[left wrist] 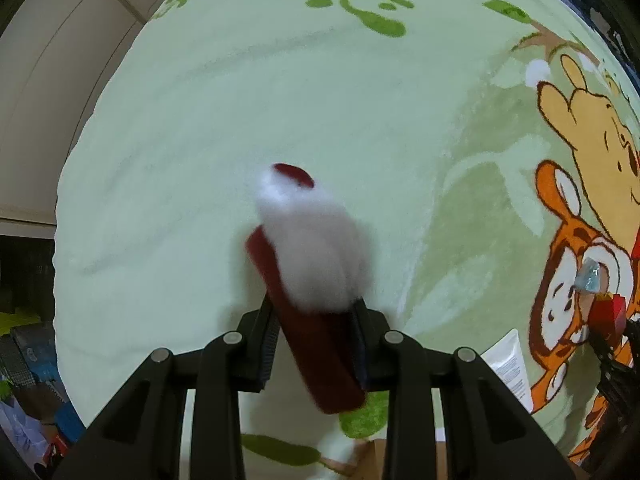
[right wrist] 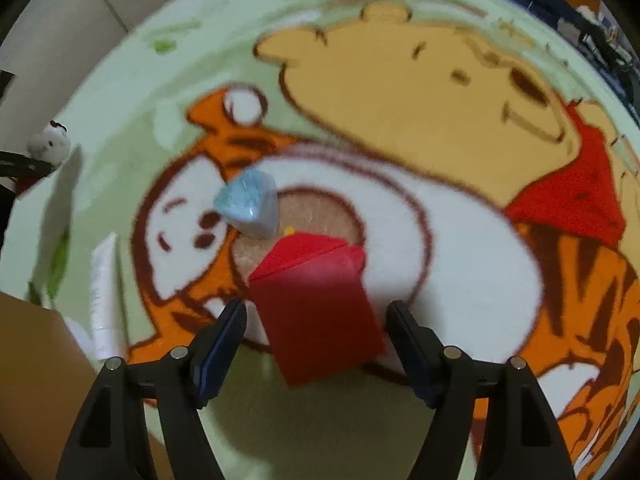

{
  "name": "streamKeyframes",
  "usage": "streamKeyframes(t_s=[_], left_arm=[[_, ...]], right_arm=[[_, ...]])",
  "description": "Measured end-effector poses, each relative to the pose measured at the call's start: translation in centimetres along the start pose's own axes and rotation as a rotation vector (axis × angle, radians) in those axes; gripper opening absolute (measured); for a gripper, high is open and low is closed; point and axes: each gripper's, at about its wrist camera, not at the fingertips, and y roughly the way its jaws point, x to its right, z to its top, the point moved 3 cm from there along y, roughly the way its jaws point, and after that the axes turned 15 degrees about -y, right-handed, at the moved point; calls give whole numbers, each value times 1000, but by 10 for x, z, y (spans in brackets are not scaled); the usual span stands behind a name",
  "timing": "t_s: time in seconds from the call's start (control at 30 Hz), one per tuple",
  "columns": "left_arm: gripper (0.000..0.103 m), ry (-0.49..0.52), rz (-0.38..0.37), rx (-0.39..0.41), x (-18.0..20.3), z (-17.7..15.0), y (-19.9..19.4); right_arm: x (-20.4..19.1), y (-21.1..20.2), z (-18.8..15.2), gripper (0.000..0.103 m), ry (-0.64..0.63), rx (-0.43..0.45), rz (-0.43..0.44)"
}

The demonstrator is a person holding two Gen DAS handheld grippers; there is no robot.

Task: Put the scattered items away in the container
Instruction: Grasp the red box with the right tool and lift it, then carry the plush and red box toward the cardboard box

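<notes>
Here, in the left wrist view, the left tongs (left wrist: 316, 336) were clenched on a soft toy (left wrist: 312, 264) of white fluff and dark red felt, its long axis running forward between the fingers, lifted over the green plush rug (left wrist: 200, 140). In the right wrist view, the right tongs (right wrist: 316, 340) stood released astride a hard red box (right wrist: 316, 304), tilted on the rug; a cardboard box (right wrist: 36, 380), likely the container, lay at lower left.
</notes>
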Motion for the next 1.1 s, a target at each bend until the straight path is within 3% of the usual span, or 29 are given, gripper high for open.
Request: streamKeyframes(t_s=[0.07, 0.13, 0.17, 0.4, 0.6, 0.87, 1.0, 1.1], left_arm=[[32, 17, -3, 4, 1, -2, 2], [32, 28, -3, 6, 1, -4, 4], [32, 32, -3, 5, 1, -5, 5], [31, 51, -7, 23, -2, -11, -7], [22, 90, -17, 78, -4, -14, -48], [20, 116, -21, 250, -3, 8, -159], [20, 148, -54, 357, -9, -6, -221], [19, 193, -88, 415, -7, -36, -256]], right_arm=[[-2, 6, -1, 69, 7, -9, -10], [-3, 2, -1, 44, 9, 7, -29], [-4, -1, -2, 42, 9, 15, -33], [-17, -28, -9, 41, -12, 7, -50], [-12, -91, 0, 41, 27, 63, -123], [37, -227, 33, 41, 65, 246, -232], [12, -291, 42, 41, 40, 347, -249], [-23, -328, 37, 41, 17, 406, -240]])
